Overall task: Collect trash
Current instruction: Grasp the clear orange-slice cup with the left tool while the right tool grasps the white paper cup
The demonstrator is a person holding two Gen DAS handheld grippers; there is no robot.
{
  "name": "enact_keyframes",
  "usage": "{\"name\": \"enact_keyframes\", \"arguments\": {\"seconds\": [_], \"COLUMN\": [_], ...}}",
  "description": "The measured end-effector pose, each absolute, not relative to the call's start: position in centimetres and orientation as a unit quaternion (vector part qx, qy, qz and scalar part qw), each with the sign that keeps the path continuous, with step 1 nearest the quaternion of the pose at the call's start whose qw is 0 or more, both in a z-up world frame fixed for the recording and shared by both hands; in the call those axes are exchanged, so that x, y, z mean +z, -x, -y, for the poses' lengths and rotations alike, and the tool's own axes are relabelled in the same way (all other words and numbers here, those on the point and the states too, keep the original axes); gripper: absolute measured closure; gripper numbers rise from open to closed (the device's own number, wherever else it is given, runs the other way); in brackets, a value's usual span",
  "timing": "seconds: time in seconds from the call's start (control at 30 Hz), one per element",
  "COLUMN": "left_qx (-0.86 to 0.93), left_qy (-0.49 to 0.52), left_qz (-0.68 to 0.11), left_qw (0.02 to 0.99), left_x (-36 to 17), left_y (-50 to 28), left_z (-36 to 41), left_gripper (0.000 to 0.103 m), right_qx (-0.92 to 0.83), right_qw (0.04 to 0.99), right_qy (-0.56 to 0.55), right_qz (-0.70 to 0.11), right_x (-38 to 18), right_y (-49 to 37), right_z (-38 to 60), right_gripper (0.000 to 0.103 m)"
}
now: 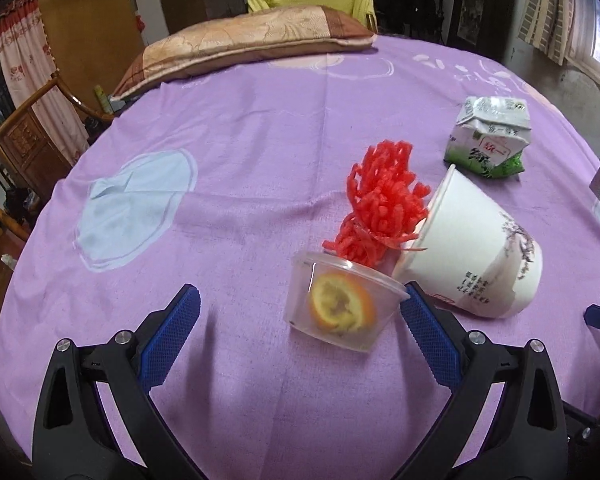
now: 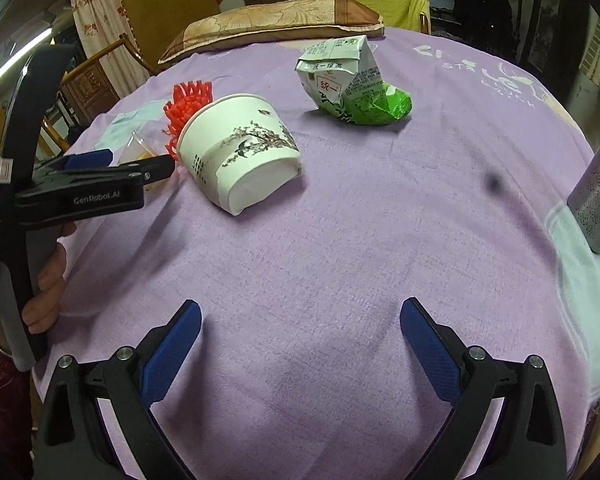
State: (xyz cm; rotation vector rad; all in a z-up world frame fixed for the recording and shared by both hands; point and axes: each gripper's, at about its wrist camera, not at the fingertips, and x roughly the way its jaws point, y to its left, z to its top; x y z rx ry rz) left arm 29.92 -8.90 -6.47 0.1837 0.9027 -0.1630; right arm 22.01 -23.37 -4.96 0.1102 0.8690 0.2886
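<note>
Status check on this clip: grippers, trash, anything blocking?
Left gripper open, at clear plastic cup with orange slice. Right gripper open, empty. Paper cup on its side, red netting and crushed carton uncollected. Nothing blocking.

Purple sheet [image 2: 340,260], red foam net [image 1: 380,200]

My left gripper [image 1: 300,308] is wide open over the purple sheet [image 1: 240,152]. Clear tub [image 1: 342,306] with an orange slice [image 1: 340,308] lies against its right finger; red netting [image 1: 380,204], paper cup [image 1: 476,252], crumpled carton [image 1: 490,138] beyond.
</note>
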Motion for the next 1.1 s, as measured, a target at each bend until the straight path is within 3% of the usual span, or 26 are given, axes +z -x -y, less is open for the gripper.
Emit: {"name": "enact_keyframes", "arguments": {"seconds": [0.3,0.47,0.87,1.1], "left_qx": [-0.038,-0.051,-0.065,-0.073], "left_qy": [-0.045,0.030,0.014,0.036], "left_qz": [-0.434,-0.428,-0.449,-0.451], "left_qw": [0.899,0.902,0.891,0.889], "left_x": [-6.1,-5.7,-6.2,-6.4], "left_y": [-30.7,-30.6,-31.0,-31.2], "left_z": [3.8,0.7,1.8,1.2], "left_gripper": [0.007,0.007,0.007,0.007], "right_qx": [0.127,0.126,0.145,0.171], "right_qw": [0.893,0.893,0.891,0.906], "right_qy": [-0.006,-0.006,0.015,0.057], "right_qz": [-0.433,-0.432,-0.429,-0.383], "right_x": [-5.1,-5.2,-4.7,-2.5], "right_y": [-22.4,-22.4,-23.0,-26.9], "right_z": [22.3,22.3,21.4,18.0], "right_gripper": [0.004,0.004,0.005,0.005]}}
